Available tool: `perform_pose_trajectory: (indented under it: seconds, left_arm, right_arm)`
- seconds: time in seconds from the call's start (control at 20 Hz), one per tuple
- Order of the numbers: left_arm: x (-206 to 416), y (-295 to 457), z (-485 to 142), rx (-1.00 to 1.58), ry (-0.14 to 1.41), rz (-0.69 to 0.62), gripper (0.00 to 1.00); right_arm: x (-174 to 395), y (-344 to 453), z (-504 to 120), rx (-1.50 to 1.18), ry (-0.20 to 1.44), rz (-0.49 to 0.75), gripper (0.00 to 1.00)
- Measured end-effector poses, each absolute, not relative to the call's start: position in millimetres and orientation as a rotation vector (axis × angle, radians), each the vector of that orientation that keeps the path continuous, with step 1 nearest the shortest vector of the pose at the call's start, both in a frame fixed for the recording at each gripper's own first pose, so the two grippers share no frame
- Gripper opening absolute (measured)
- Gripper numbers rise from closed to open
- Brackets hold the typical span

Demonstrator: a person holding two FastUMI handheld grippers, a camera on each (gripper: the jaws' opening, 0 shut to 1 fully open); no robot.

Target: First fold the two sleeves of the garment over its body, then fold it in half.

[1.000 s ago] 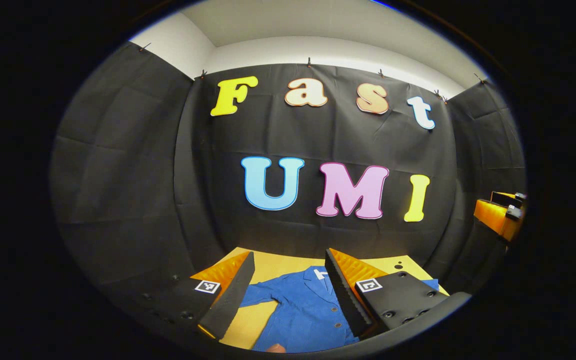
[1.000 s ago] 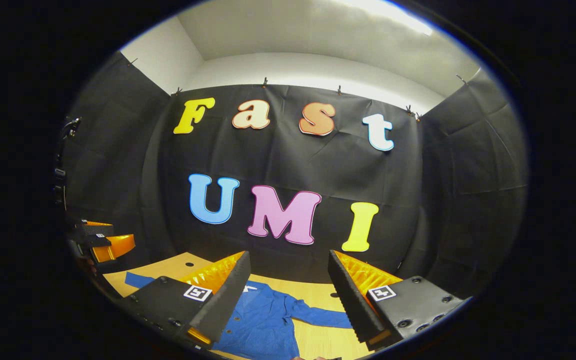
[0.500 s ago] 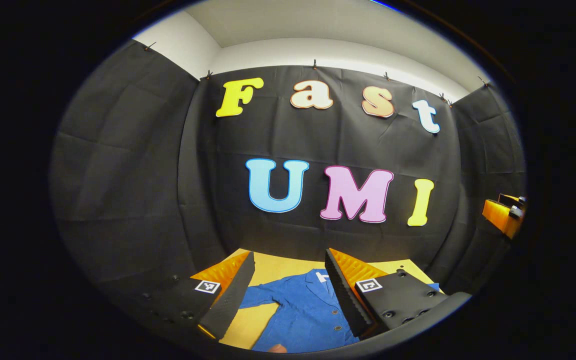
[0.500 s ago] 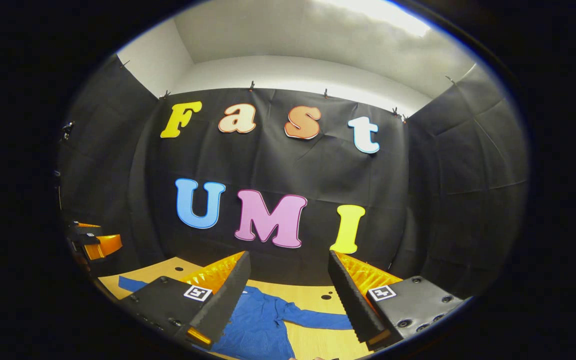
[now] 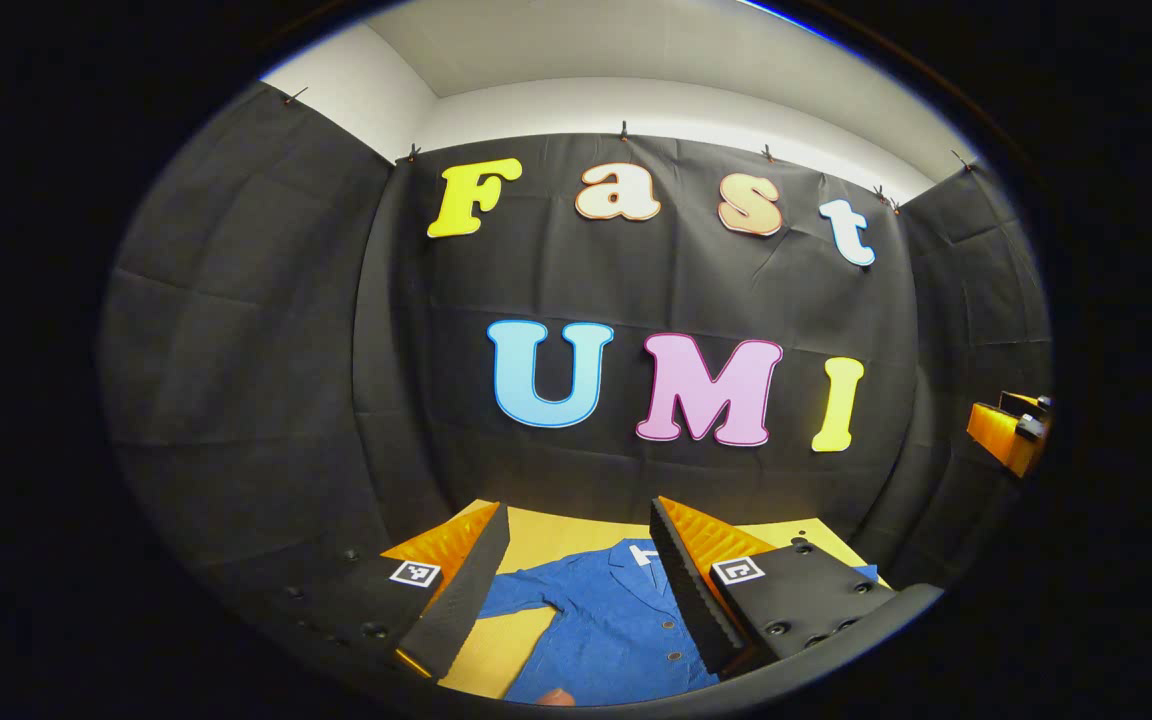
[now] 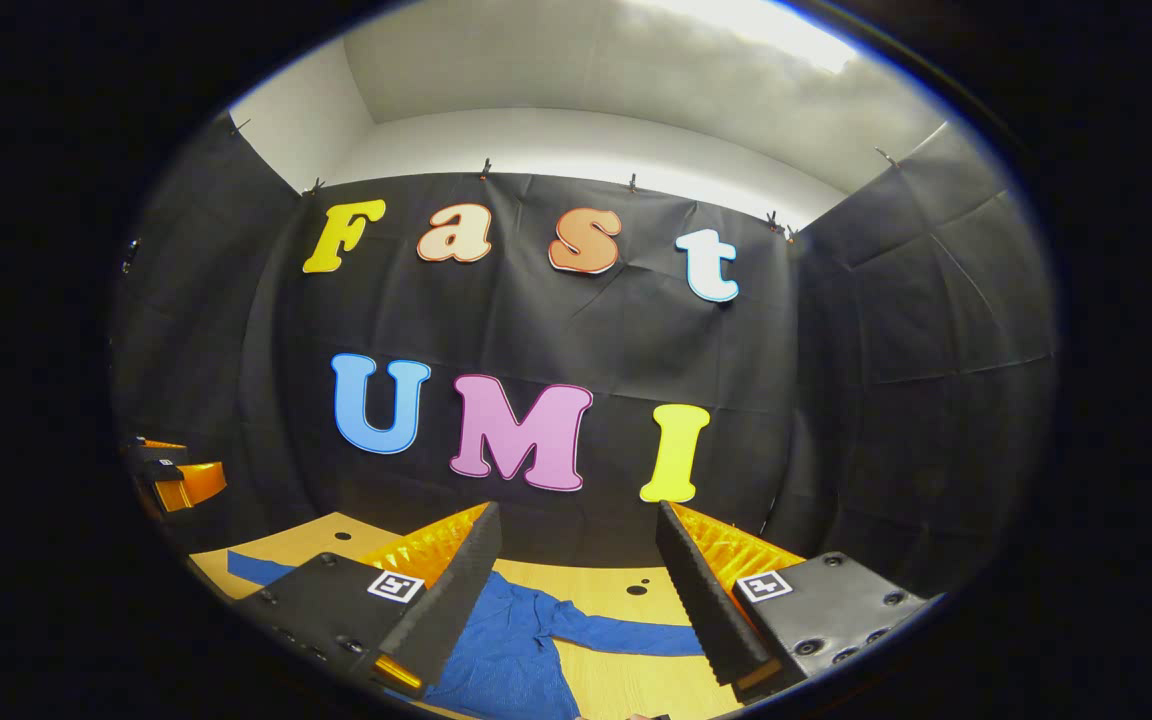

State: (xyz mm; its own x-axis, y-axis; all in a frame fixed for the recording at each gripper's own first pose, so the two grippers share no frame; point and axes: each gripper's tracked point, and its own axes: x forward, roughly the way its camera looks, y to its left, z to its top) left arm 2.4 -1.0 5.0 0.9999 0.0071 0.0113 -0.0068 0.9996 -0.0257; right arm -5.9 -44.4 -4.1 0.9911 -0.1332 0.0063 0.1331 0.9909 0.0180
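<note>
A blue buttoned shirt [image 5: 606, 625] lies flat on the wooden table [image 5: 556, 535], collar toward the back wall, with both sleeves spread out to the sides. My left gripper [image 5: 576, 585] hovers open above its left shoulder and chest, nothing between the fingers. In the right gripper view the same shirt [image 6: 516, 650] shows its right sleeve [image 6: 626, 638] stretched out across the table [image 6: 616, 585]. My right gripper [image 6: 571, 595] hangs open above that sleeve and holds nothing. Each view also catches the other gripper off at the side: the right gripper [image 5: 1011, 435] and the left gripper [image 6: 171, 480].
Black cloth walls close the booth at the back and on both sides. The table's far edge meets the back wall. Two small dark holes [image 6: 636, 587] mark the tabletop near the right sleeve. A fingertip [image 5: 554, 697] peeks in at the bottom of the left gripper view.
The right gripper view has swung to the right, so the shirt and wall have slid left in it. The left gripper has barely shifted. Both stay open.
</note>
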Motion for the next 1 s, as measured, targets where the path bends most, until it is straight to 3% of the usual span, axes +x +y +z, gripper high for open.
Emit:
perform_pose_trajectory:
  seconds: [1.0]
  left_arm:
    - [1.6,-0.5,13.9,-0.022,-0.027,0.013,0.81]
  right_arm:
    - [-3.7,-37.9,-6.0,0.018,-0.014,-0.123,0.97]
